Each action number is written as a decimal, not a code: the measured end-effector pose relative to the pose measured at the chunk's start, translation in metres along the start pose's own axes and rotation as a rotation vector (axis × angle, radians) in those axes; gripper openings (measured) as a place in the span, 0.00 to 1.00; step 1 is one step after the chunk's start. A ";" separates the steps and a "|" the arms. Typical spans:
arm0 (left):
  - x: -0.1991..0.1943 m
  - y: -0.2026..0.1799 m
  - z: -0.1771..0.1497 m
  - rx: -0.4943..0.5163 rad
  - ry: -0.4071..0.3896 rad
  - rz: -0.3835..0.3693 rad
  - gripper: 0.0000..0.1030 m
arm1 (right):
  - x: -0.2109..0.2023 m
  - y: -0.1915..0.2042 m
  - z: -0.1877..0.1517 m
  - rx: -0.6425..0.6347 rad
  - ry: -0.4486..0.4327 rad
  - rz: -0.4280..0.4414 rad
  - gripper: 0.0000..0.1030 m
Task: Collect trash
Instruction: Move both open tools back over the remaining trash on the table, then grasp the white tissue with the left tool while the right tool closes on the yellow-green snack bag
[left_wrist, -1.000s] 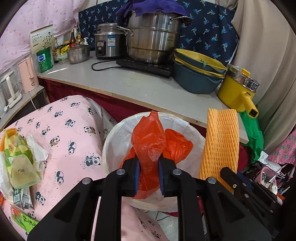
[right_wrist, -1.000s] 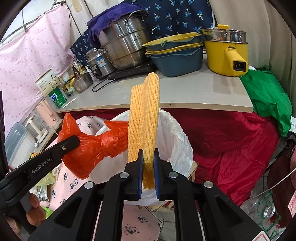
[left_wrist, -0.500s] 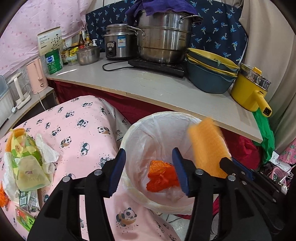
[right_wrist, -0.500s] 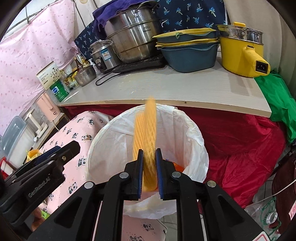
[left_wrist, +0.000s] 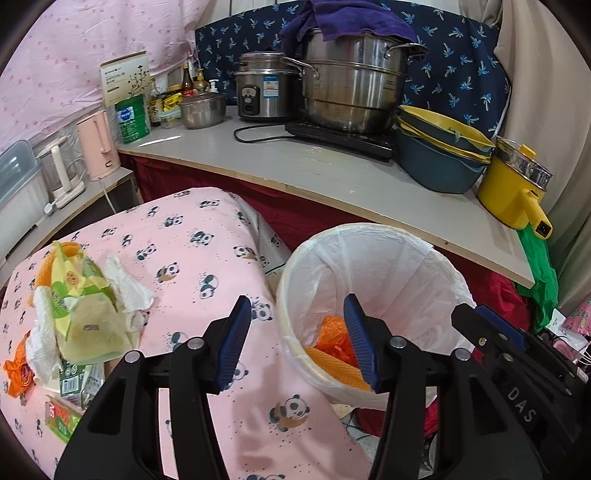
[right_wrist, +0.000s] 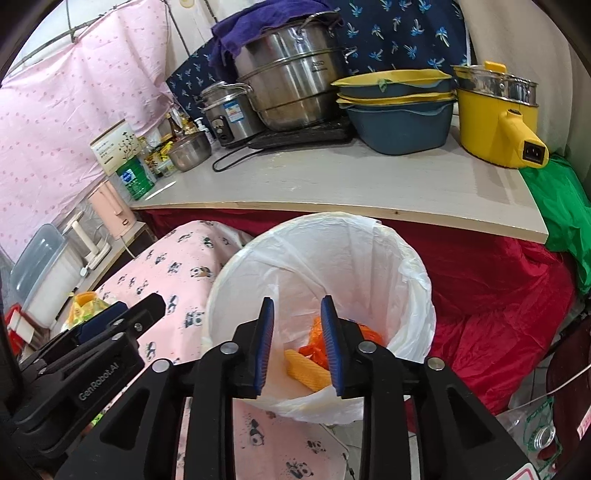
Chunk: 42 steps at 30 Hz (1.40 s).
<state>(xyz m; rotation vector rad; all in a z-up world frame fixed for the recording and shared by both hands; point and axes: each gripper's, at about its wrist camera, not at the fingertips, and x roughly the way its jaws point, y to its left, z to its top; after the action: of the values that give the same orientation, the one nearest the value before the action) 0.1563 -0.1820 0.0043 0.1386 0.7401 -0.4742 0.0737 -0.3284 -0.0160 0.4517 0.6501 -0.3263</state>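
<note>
Left wrist view: my left hand-held gripper (left_wrist: 299, 339) stands apart, empty. Lower centre-right, the white-lined bin (left_wrist: 388, 254) holds the orange bag (left_wrist: 332, 332) and yellow foam net (left_wrist: 332, 369), half hidden by my finger. More wrappers (left_wrist: 85, 317) lie lower left.

Right wrist view: right hand-held gripper (right_wrist: 297, 347) jaws opening, nothing between; foam net (right_wrist: 306, 367) inside the bin (right_wrist: 332, 251).

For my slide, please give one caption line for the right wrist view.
Right gripper opening empty above the white-lined bin, where yellow foam netting and an orange bag lie.
</note>
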 end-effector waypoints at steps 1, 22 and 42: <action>-0.003 0.003 -0.001 -0.004 -0.004 0.008 0.48 | -0.002 0.004 0.000 -0.008 -0.003 0.003 0.27; -0.060 0.130 -0.043 -0.135 -0.011 0.213 0.58 | -0.024 0.123 -0.037 -0.196 0.038 0.127 0.31; -0.066 0.252 -0.073 -0.299 0.013 0.230 0.65 | 0.029 0.241 -0.070 -0.280 0.158 0.237 0.35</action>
<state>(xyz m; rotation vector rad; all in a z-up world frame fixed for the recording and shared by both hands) 0.1857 0.0863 -0.0155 -0.0529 0.7887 -0.1404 0.1631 -0.0920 -0.0121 0.2834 0.7746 0.0270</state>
